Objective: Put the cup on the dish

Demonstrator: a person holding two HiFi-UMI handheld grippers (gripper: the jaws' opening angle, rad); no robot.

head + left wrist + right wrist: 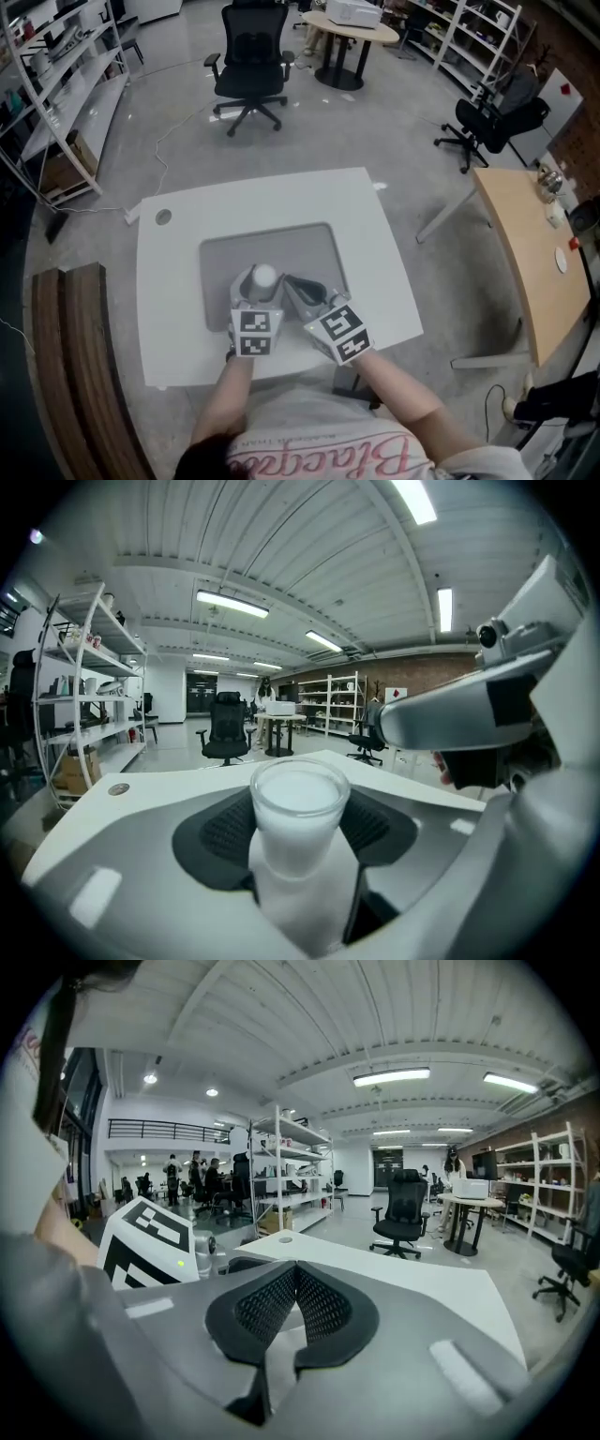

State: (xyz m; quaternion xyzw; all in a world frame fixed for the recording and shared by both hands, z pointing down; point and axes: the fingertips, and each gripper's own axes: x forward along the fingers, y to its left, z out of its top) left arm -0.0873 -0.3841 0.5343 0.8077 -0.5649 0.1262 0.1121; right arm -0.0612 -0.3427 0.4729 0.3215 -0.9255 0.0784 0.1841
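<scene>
**Cup in transit over the surface.** Your left tool pinches the cup by its lower body, one jaw on each side. This leaves the rim clear and the mouth facing up, so the cup can be set down upright. The cup is a plain cylinder, milky white and smooth, with a thick rounded lip. It is held just above the grey mat at the near side of the white surface.

Your right tool is pressed together with nothing between its jaws, and rides close beside the left, likely to steady or stand by. Its pads are black with a fine mesh-like knurl, a texture suited to gripping slick walls. The mat looks matte and slightly soft, the surface hard and glossy.

No dish can be made out in any view, so the cup's target is not yet located.
</scene>
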